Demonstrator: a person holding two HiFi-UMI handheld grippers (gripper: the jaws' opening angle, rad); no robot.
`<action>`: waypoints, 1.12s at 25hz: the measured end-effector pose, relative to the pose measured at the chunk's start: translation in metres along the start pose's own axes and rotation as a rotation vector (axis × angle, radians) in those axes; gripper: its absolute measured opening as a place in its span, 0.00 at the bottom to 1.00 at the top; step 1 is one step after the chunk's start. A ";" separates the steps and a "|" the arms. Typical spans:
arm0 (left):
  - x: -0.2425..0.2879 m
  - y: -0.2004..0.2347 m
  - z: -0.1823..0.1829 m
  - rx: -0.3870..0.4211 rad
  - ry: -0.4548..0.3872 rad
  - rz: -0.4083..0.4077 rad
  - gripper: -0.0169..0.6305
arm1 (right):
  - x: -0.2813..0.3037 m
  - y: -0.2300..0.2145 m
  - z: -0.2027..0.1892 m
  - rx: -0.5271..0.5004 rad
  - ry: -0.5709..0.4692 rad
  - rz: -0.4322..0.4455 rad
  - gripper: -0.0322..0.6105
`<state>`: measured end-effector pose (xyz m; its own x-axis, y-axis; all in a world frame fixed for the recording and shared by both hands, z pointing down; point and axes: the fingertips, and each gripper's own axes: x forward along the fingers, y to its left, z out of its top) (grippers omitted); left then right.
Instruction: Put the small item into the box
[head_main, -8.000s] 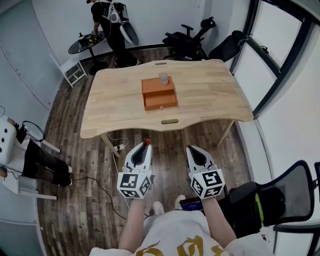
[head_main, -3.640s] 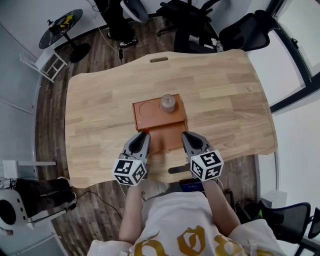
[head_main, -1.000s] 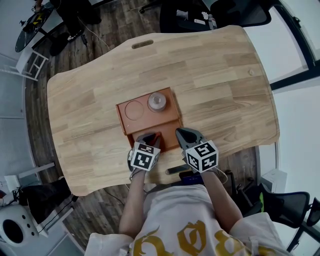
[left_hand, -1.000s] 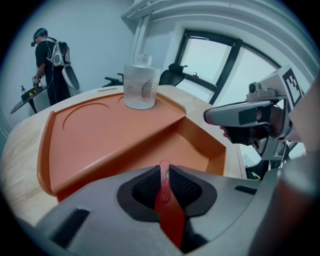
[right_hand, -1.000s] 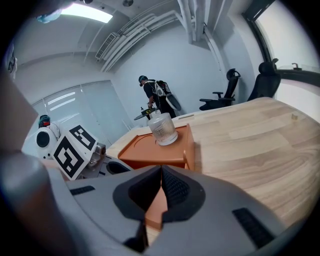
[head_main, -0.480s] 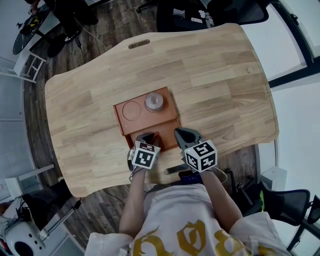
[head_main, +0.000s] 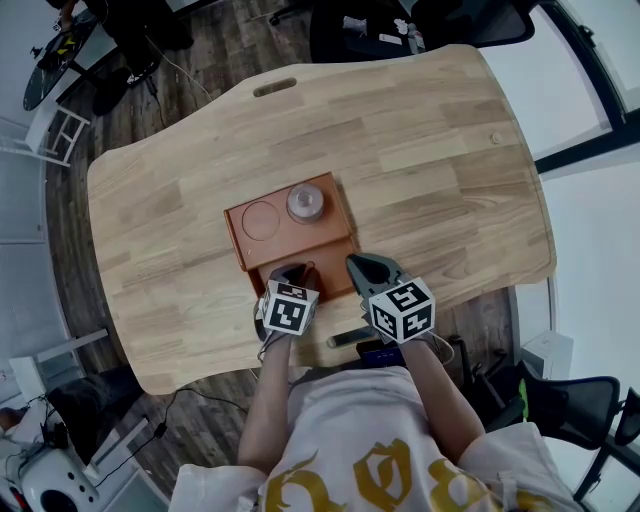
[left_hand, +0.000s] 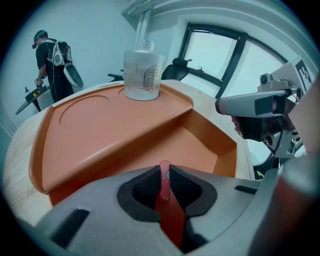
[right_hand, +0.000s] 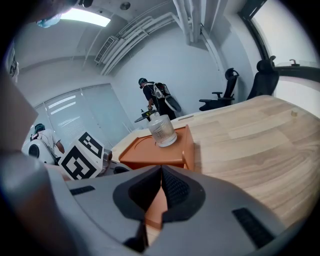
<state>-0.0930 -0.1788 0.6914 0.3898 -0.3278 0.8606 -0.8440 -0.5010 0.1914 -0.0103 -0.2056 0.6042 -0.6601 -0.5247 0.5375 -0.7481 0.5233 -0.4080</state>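
Observation:
An orange box (head_main: 270, 232) stands on the wooden table (head_main: 430, 150) with its drawer (left_hand: 197, 145) pulled out toward me. A clear jar (head_main: 306, 202) stands on the box's top. My left gripper (head_main: 290, 274) hangs over the open drawer, shut on a thin red item (left_hand: 165, 192) that stands upright between its pads. My right gripper (head_main: 359, 264) is at the drawer's right front corner with its jaws shut; only orange plastic shows behind them. In the right gripper view the jar (right_hand: 161, 130) and box (right_hand: 150, 150) lie ahead.
The table's near edge has a slot handle (head_main: 345, 338) just in front of me. Office chairs (head_main: 380, 30) stand beyond the far edge, and a person (left_hand: 52, 60) is at the back of the room. Bare tabletop (right_hand: 250, 135) spreads to the right of the box.
Since eight seconds ago I have come up to the table and both grippers have reached the open drawer. Over the last second they have hardly moved.

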 end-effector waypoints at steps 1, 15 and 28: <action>0.000 0.000 0.000 -0.001 0.000 0.001 0.11 | 0.000 0.000 0.000 0.000 0.001 0.000 0.07; -0.003 -0.005 0.000 0.013 -0.010 -0.029 0.11 | -0.003 0.008 0.006 -0.021 -0.003 0.003 0.07; -0.041 -0.007 0.021 0.004 -0.157 0.001 0.11 | -0.016 0.021 0.017 -0.076 -0.033 -0.011 0.07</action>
<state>-0.0956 -0.1786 0.6454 0.4424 -0.4493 0.7762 -0.8430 -0.5037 0.1889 -0.0162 -0.1980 0.5744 -0.6544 -0.5519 0.5169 -0.7492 0.5657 -0.3444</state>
